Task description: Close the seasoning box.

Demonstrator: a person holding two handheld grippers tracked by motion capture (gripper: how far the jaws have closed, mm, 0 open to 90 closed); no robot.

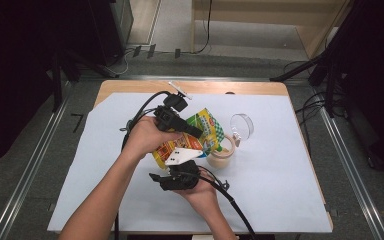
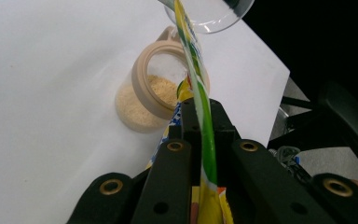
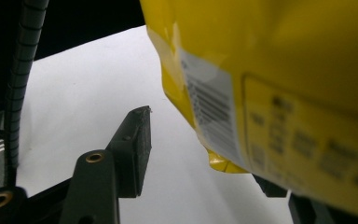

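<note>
A yellow and green pouch (image 1: 207,127) hangs tilted over an open jar (image 1: 221,157) of beige powder. My left gripper (image 1: 196,133) comes from the left and is shut on the pouch's green edge (image 2: 195,60); in the left gripper view both jaws (image 2: 204,112) press on it, with the jar (image 2: 142,105) just beyond. My right gripper (image 1: 184,164) sits below the pouch, under its grey plate. In the right gripper view the pouch's yellow bottom (image 3: 284,70) hangs between the spread jaws; the left finger (image 3: 133,144) stands apart from it, and the right finger is mostly hidden behind it.
A clear round lid (image 1: 241,125) lies just behind the jar, also at the top of the left gripper view (image 2: 209,14). White paper (image 1: 280,190) covers the wooden table (image 1: 260,87). A small white stick (image 1: 180,90) lies at the back edge. Cables trail from both grippers.
</note>
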